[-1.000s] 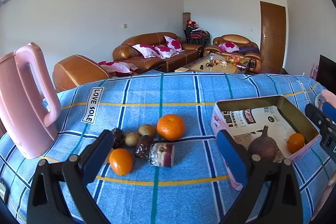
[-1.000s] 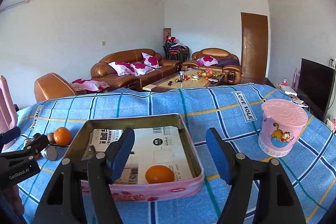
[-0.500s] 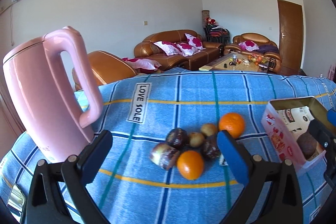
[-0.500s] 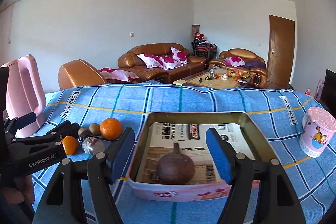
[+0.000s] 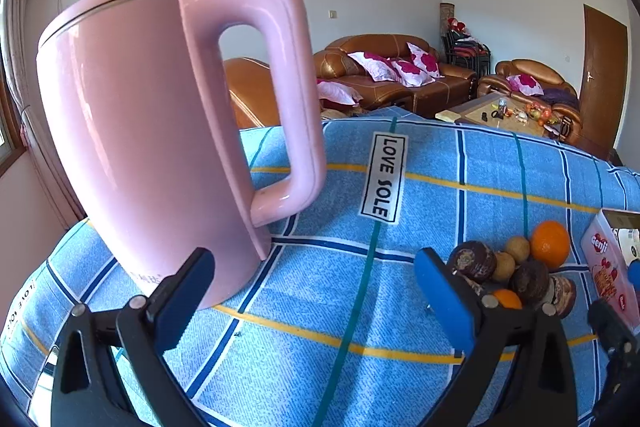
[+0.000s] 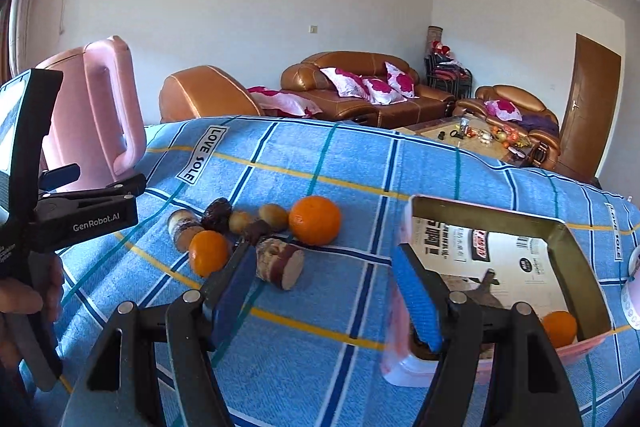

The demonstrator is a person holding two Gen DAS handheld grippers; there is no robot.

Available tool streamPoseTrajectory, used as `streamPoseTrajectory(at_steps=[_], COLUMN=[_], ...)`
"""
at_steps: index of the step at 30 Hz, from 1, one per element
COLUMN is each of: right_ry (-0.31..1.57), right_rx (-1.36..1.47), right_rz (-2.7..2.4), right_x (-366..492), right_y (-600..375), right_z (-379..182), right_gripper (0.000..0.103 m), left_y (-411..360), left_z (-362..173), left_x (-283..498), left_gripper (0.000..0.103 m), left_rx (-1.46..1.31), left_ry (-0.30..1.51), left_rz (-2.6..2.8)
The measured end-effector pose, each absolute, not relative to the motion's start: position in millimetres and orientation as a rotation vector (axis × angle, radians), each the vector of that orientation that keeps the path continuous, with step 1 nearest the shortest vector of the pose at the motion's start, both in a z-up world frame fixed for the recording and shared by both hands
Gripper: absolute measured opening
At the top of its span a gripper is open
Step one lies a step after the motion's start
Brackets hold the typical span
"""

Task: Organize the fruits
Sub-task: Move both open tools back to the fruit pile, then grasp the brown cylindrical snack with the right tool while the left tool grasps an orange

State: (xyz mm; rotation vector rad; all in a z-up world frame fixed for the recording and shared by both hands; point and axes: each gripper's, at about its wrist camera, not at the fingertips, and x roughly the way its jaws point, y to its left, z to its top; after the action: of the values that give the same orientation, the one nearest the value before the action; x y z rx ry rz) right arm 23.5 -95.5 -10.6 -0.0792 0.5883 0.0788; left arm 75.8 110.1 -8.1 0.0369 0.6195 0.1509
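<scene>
A heap of fruit lies on the blue checked cloth: a large orange (image 6: 315, 220), a small orange (image 6: 208, 252), a cut purple yam piece (image 6: 280, 263), dark round fruits and small brown ones (image 6: 273, 216). The pink tin box (image 6: 494, 359) at the right holds an orange (image 6: 559, 327) and a dark stemmed fruit, partly hidden. My right gripper (image 6: 326, 297) is open and empty, just in front of the heap. My left gripper (image 5: 316, 297) is open and empty, left of the heap (image 5: 516, 273), near the kettle.
A pink kettle (image 5: 160, 147) stands at the table's left end, close to my left gripper; it also shows in the right wrist view (image 6: 100, 115). A pink cup edge (image 6: 632, 291) sits at the far right. Sofas and a coffee table lie beyond.
Both grippers have swung left. The left one now faces the kettle with the fruit heap at its right. The right one has moved from over the box to the fruit heap.
</scene>
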Motion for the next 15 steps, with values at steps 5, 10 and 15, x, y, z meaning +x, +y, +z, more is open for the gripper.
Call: streamPoseTrajectory(at_steps=[5, 10, 15], right_ry=[0.691, 0.806, 0.893], right_rx=[-0.117, -0.149, -0.088], right_rz=[0.135, 0.106, 0.140], right_x=[46, 74, 89], right_y=[-74, -64, -68], right_z=[-22, -37, -47], right_gripper=[0.068, 0.065, 0.046], left_y=[105, 108, 116], left_z=[-11, -9, -7], left_x=[76, 78, 78], left_gripper=[0.102, 0.102, 0.102], left_rx=[0.075, 0.065, 0.029], left_ry=[0.630, 0.640, 0.644], left_rz=[0.158, 0.152, 0.135])
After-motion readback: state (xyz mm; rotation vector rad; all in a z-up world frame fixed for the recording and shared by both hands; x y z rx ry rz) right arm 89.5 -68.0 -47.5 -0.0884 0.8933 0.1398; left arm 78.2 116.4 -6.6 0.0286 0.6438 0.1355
